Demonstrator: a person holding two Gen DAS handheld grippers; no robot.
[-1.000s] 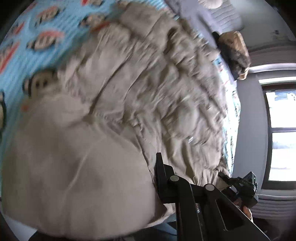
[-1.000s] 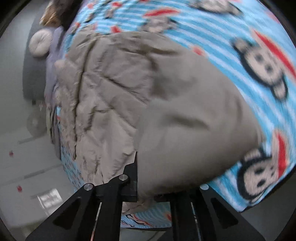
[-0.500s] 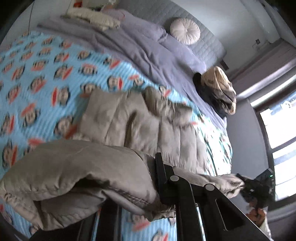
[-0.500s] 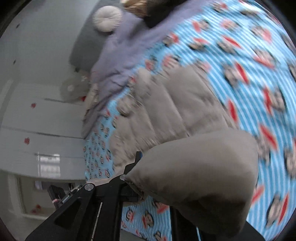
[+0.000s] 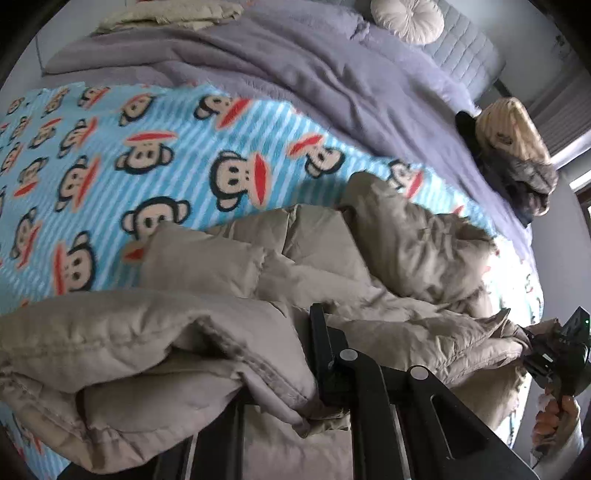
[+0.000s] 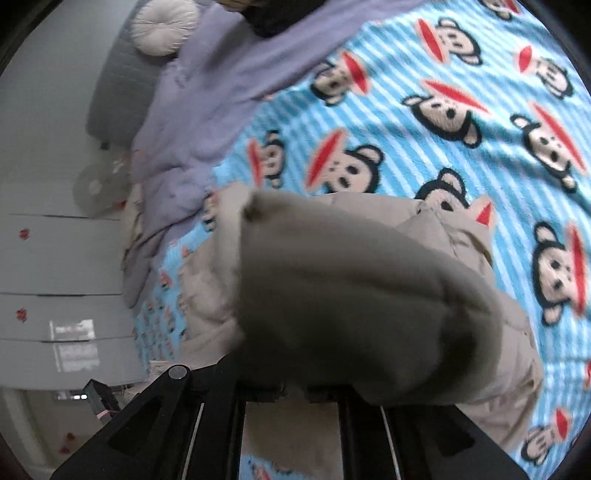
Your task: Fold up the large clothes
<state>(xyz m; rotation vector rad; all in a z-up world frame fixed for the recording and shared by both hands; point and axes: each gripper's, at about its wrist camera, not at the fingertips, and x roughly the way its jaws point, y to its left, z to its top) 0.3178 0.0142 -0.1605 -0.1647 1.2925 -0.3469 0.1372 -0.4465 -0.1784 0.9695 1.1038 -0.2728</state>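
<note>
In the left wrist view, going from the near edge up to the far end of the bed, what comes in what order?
Left tool gripping the beige puffer coat → blue monkey-print blanket → purple duvet → round cream cushion against the grey headboard.

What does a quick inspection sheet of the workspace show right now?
Surface: bed under a blue striped monkey-print blanket, with a lavender duvet beyond it.
Job's things: beige puffer jacket, near edge raised and doubled toward the rest.
Clutter: round cushion; dark and tan heap of clothes at the bed's edge.
Grippers: left gripper and right gripper each clamp the jacket's edge.
Cables: nothing seen.
Surroundings: grey headboard, white cabinet.
</note>
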